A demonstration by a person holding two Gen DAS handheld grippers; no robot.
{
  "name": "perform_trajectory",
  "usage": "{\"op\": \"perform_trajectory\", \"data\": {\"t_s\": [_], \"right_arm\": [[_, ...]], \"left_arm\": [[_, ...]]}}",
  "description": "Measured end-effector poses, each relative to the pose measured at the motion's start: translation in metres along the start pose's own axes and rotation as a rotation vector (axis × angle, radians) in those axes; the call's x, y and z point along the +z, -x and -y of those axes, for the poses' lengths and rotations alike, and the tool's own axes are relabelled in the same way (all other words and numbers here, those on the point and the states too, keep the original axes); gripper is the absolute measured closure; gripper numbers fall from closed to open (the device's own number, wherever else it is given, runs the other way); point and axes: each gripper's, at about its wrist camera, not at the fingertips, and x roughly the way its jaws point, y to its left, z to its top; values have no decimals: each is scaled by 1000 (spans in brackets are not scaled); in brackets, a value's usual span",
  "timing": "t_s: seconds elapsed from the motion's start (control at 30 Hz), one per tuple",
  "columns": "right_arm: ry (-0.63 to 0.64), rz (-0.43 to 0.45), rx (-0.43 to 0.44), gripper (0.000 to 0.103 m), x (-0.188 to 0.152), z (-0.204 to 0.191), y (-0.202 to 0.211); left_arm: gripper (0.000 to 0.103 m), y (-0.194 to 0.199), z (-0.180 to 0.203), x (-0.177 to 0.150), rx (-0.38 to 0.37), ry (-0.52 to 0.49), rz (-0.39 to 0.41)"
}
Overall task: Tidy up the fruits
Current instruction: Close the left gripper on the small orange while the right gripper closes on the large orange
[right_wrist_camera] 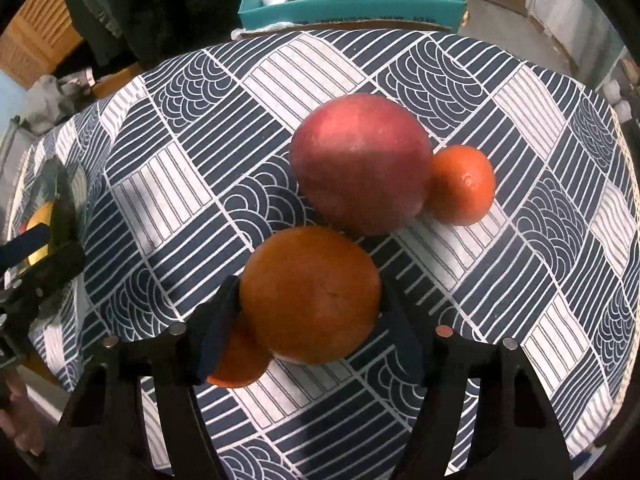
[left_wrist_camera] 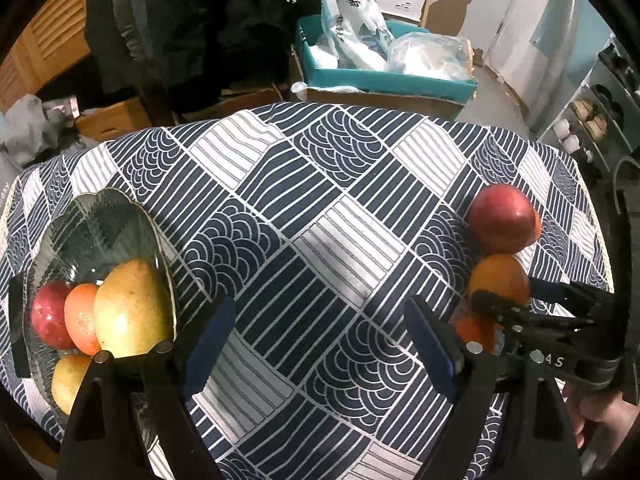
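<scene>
In the right wrist view my right gripper (right_wrist_camera: 309, 289) is shut on a large orange (right_wrist_camera: 312, 296), a blue pad against each side of it, on the patterned tablecloth (right_wrist_camera: 168, 184). Just behind it lies a red apple (right_wrist_camera: 360, 164) with a small tangerine (right_wrist_camera: 460, 184) touching its right side. Another small tangerine (right_wrist_camera: 240, 364) lies partly under the left finger. My left gripper (left_wrist_camera: 320, 340) hangs open above bare cloth with nothing between its fingers. Left of it a glass bowl (left_wrist_camera: 108, 200) holds a mango (left_wrist_camera: 132, 308), a red apple (left_wrist_camera: 48, 312) and two smaller fruits.
Behind the table stand a teal box (left_wrist_camera: 384, 80) filled with plastic bags, cardboard boxes and dark hanging clothes (left_wrist_camera: 192, 20). A shelf rack (left_wrist_camera: 592, 120) stands at the far right. The cloth drops off at the table's far and side edges.
</scene>
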Motion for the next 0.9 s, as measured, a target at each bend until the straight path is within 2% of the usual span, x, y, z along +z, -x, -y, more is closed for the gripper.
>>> {"op": "perform_trajectory", "data": {"t_s": [0.17,0.5,0.9], "right_arm": [[-9,31,-18,34,-2,3,7],[-28,125,-41,34,-8,24,52],[-92,102,-92,35,-30,67,54]], "left_arm": [[16,2,8,-1,-13,-12,-1],[16,7,35,-4,-75,-44,-6],[16,-5,84,-18,-124,-131,-60]]}}
